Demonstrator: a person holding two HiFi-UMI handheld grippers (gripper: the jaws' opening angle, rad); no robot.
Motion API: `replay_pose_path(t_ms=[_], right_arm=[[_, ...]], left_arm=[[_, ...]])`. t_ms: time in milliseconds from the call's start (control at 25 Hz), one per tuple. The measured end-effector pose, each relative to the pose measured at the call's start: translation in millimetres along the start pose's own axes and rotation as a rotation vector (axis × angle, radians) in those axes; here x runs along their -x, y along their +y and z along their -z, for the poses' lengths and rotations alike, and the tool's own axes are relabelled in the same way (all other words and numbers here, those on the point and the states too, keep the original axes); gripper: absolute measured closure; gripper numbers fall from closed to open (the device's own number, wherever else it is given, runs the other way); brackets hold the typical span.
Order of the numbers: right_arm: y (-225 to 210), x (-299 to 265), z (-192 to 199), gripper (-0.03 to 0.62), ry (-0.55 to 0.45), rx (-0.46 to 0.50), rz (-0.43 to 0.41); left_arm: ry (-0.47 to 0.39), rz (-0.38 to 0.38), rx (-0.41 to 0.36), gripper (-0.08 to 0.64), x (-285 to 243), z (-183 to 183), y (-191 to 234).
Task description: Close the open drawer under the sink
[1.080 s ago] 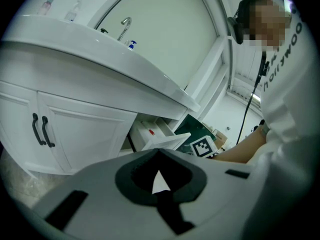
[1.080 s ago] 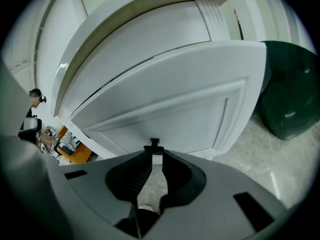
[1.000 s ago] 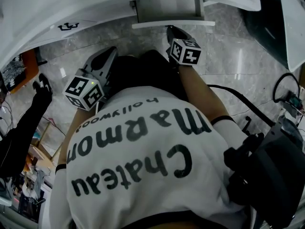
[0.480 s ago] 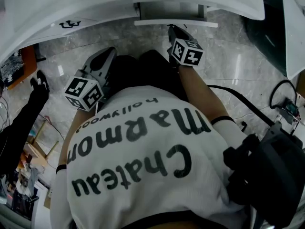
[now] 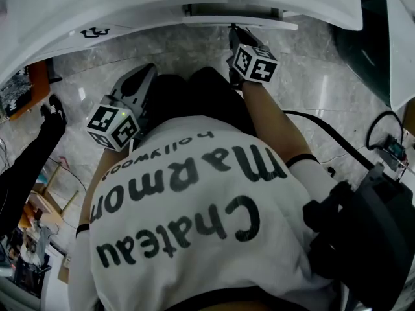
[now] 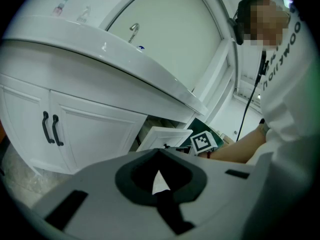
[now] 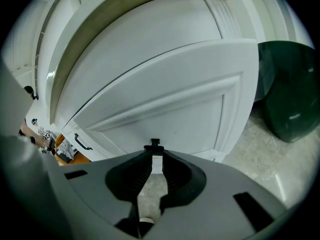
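The white drawer (image 5: 240,23) under the sink counter (image 5: 130,8) shows only its front edge in the head view. In the right gripper view its panelled front (image 7: 165,104) fills the frame, and a small black handle (image 7: 154,144) sits at my jaw tips. My right gripper (image 7: 154,151) is closed on that handle and reaches up to the drawer front in the head view (image 5: 235,36). My left gripper (image 5: 144,76) hangs back over the floor, shut and empty. From the left gripper view the drawer (image 6: 162,138) still juts out from the cabinet.
A dark green bin (image 7: 287,94) stands right of the drawer. White cabinet doors with black handles (image 6: 50,129) lie to its left. Cables (image 5: 337,141) run across the marble floor at right. Another person's leg and shoe (image 5: 52,118) are at far left.
The drawer has slid in under the counter, with much less of it showing. My right gripper has moved toward the cabinet with it. The left gripper has kept still.
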State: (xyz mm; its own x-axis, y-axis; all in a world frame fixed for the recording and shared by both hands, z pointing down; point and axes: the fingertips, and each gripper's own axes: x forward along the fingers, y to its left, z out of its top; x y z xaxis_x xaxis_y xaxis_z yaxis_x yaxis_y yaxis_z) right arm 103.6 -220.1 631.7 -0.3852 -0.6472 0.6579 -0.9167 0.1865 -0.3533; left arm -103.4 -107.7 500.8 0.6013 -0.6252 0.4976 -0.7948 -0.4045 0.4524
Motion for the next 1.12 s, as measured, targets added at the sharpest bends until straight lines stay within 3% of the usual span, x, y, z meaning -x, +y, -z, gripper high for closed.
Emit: replay_pose_path(t_ms=[640,1120], right_arm=[[-3,-16,-12,0.543,0.046,-0.005,0.03],[-3,-24,-26,0.543,-0.037,-0.02,0.021]], left_arm=[[0.073,-0.015,0.066,0.552,18,-2,-4],[-0.027,-0.058,0.075,0.552,8,-21,24]])
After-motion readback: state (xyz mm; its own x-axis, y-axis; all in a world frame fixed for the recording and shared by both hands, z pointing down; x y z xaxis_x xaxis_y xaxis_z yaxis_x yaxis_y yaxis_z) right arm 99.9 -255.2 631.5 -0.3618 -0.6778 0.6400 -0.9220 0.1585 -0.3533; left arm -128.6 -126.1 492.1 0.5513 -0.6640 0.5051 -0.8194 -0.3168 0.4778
